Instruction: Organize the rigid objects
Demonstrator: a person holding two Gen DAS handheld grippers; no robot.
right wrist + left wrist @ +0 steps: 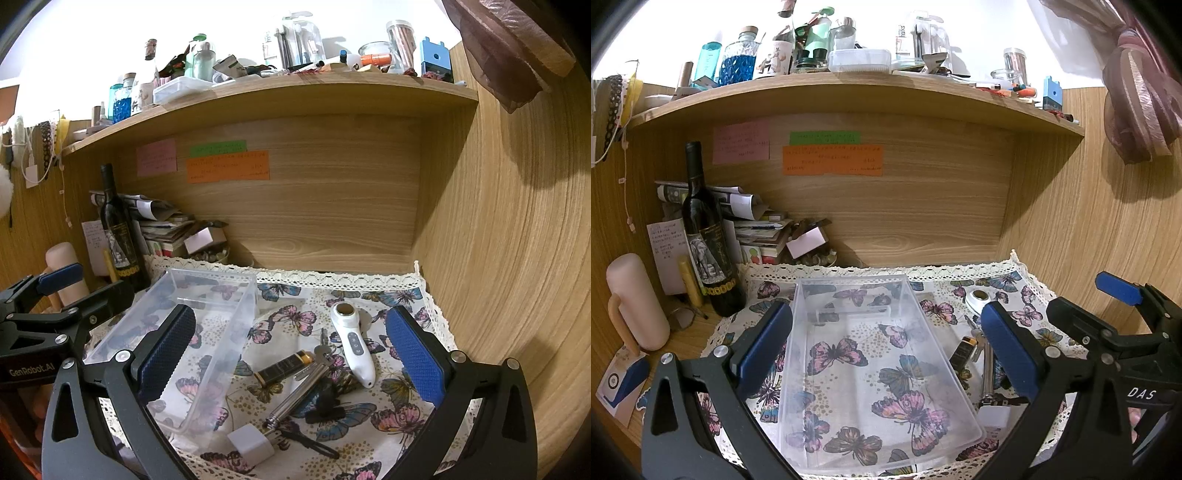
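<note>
Hanging wide open over the lower middle of its own view, the right gripper (288, 356) holds nothing, and the small items are framed between its blue pads: a gold-capped dark tube (284, 367), a bunch of keys (320, 355), a metal rod (295, 400), a white handheld device (351, 341) and a white cube adapter (251, 441). These lie crowded and partly overlapping on the butterfly cloth (391, 417), so a neighbour could be dragged or two things pinched at once. The left gripper (882, 345), equally open and empty, straddles the clear plastic bin (864, 354) at frame centre; being light, the bin could be nudged aside, bunching the cloth. The wine bottle (705, 236) at left could be knocked over.
</note>
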